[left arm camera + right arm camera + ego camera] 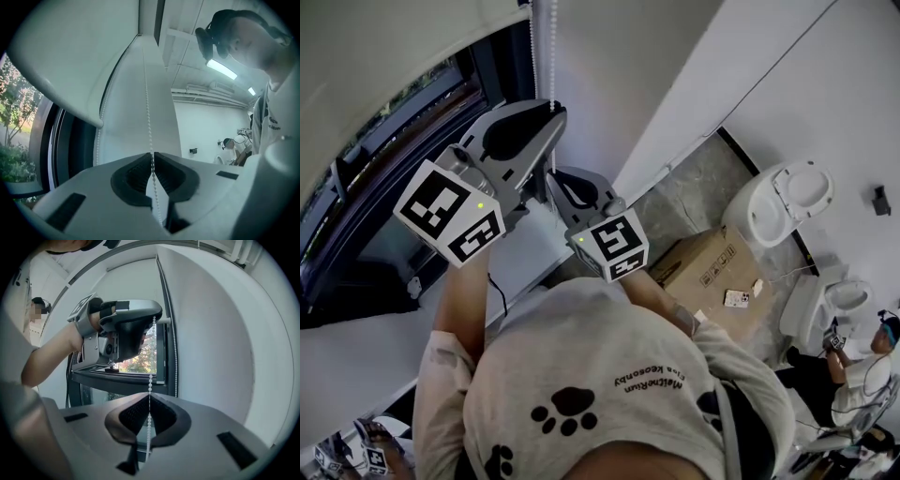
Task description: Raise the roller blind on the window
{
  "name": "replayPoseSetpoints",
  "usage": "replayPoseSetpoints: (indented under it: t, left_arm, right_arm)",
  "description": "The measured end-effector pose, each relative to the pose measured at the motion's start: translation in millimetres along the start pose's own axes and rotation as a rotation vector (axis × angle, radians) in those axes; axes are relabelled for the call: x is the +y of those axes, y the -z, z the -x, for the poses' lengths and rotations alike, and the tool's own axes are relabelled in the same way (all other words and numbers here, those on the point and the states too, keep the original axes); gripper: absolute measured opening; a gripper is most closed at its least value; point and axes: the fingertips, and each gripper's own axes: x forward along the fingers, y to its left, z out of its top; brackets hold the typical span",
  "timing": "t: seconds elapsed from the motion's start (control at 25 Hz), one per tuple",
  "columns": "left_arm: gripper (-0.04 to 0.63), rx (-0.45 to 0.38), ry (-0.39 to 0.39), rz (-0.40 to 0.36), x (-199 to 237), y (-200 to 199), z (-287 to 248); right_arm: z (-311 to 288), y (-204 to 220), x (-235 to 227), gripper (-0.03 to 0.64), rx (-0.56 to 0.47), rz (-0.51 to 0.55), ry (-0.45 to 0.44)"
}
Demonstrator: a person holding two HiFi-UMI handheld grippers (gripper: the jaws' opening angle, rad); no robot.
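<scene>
The bead chain [552, 56] hangs in a narrow slot between the dark window frame [502, 56] and the white wall [619, 84], which leaves little room on either side. A 2nd strand [532, 47] hangs just beside it, nearer the frame. The left gripper [553, 112] and the right gripper [555, 176] are both clamped on 1 strand, left just above right, with only a short bare stretch between them. Above the left gripper the strand runs bare. The blind [394, 37] overhangs the upper glass. Below, the white sill [356, 347] juts out. On the floor to the right, a cardboard box [703, 262] and a white toilet [787, 202] stand well apart from the window.
</scene>
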Motion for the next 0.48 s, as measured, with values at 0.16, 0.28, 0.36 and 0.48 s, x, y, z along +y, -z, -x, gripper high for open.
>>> replayPoseSetpoints:
  t: [0.16,0.28,0.36,0.48]
  left_arm:
    - [0.017,0.014,0.01,-0.028,-1.9,0.4,-0.8]
    - [0.014,0.015,0.007,-0.05,-4.0,0.4,0.5]
    - [0.014,0.007,0.009,-0.039,-4.8,-0.1,1.7]
    - [0.012,0.002,0.003,-0.023,-2.2,3.2,3.9]
  right_arm:
    - [-0.2,0.7,-1.7,0.009,0.0,0.006,0.007]
    - [0.4,0.5,-2.0,0.009,-0.003,0.009,0.01]
    - [0.7,0.0,-2.1,0.009,-0.006,0.009,0.013]
    - [-1.0,2.7,-1.5,0.009,-0.002,0.008,0.011]
